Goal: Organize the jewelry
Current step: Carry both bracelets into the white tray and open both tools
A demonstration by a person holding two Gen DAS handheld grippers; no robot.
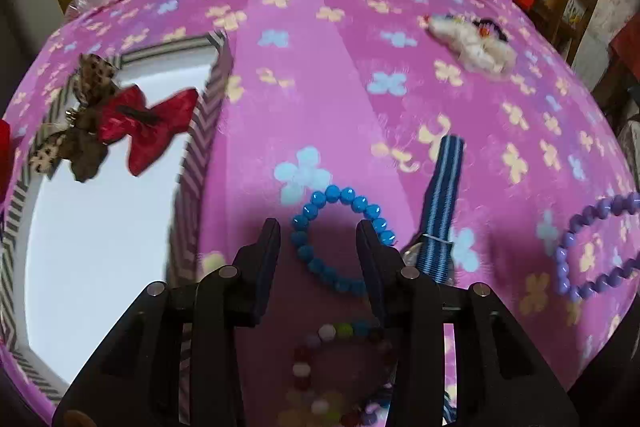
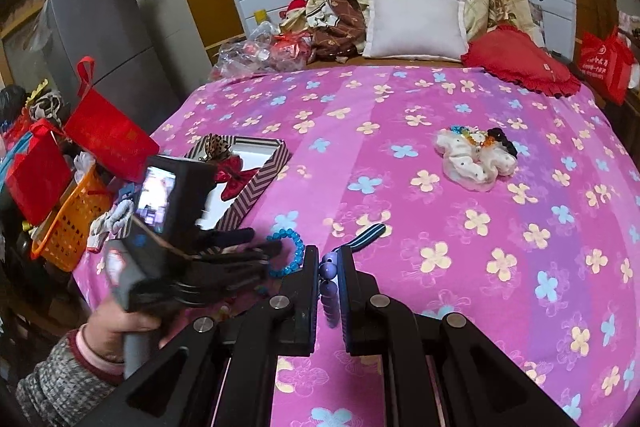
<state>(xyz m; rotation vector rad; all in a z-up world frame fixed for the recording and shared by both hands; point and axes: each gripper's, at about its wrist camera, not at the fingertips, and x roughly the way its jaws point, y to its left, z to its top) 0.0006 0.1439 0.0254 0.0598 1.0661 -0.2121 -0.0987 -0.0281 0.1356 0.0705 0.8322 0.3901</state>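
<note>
Lying at the far left, a shallow chevron-striped box (image 1: 208,115) holds a red satin bow (image 1: 148,125) and a leopard-print bow (image 1: 86,83). Just beside it, the left gripper (image 1: 318,241) hovers with jaws apart over a blue beaded bracelet (image 1: 340,195) on the pink flowered bedspread (image 1: 320,67). Rightward, the right gripper (image 2: 328,267) is clamped on a purple beaded bracelet (image 2: 330,269).
</note>
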